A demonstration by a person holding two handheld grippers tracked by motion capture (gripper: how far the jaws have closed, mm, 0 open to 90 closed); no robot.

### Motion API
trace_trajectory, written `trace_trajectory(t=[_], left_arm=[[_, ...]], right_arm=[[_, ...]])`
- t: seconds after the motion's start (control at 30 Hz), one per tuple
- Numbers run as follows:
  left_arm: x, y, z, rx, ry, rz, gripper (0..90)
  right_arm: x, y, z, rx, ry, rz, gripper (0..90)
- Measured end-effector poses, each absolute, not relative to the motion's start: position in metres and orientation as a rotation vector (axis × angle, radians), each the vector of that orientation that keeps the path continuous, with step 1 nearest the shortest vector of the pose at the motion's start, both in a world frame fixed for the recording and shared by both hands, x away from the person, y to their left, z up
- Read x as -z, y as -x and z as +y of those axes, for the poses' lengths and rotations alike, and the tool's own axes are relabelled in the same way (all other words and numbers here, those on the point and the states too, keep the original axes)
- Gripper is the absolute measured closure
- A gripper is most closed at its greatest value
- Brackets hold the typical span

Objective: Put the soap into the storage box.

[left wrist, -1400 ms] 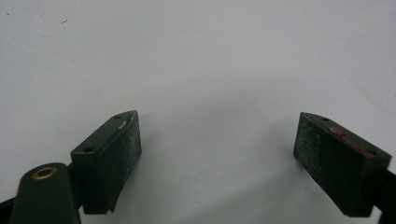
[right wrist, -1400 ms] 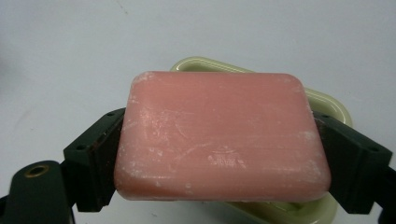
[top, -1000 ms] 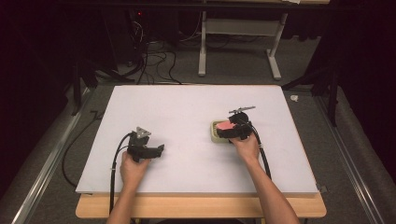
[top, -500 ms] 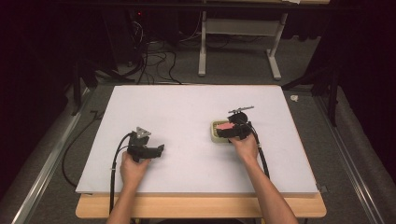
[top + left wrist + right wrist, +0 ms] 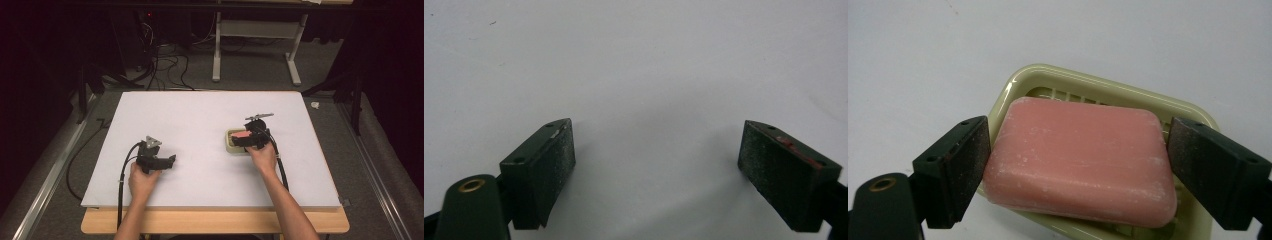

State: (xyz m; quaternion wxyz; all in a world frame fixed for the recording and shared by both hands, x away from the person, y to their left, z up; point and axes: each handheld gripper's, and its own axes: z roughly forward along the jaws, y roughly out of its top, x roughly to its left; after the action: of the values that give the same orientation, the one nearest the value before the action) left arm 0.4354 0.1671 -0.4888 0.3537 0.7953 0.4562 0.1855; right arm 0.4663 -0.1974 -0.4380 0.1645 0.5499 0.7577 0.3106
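- The white table (image 5: 200, 115) lies mostly bare: wide open board ahead of both hands and between them, wooden edge along the near side.
- The left gripper (image 5: 167, 162) sits low near the front-left, well in from the left edge, held from behind by the left hand (image 5: 142, 180); its jaws stand wide apart over bare surface.
- To the right, well apart, the right gripper (image 5: 1075, 165) has both jaws pressed against the ends of a pink soap bar (image 5: 1080, 157), which rests in a pale green soap dish (image 5: 1048, 77).
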Motion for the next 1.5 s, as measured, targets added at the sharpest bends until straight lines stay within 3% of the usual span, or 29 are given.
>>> trace_trajectory(t=[1.5], left_arm=[[0.489, -0.435, 0.167, -0.483, -2.056, 1.181, 15.8]], right_arm=[[0.399, -0.432, -0.232, -1.042, -1.431, 2.016, 15.2]])
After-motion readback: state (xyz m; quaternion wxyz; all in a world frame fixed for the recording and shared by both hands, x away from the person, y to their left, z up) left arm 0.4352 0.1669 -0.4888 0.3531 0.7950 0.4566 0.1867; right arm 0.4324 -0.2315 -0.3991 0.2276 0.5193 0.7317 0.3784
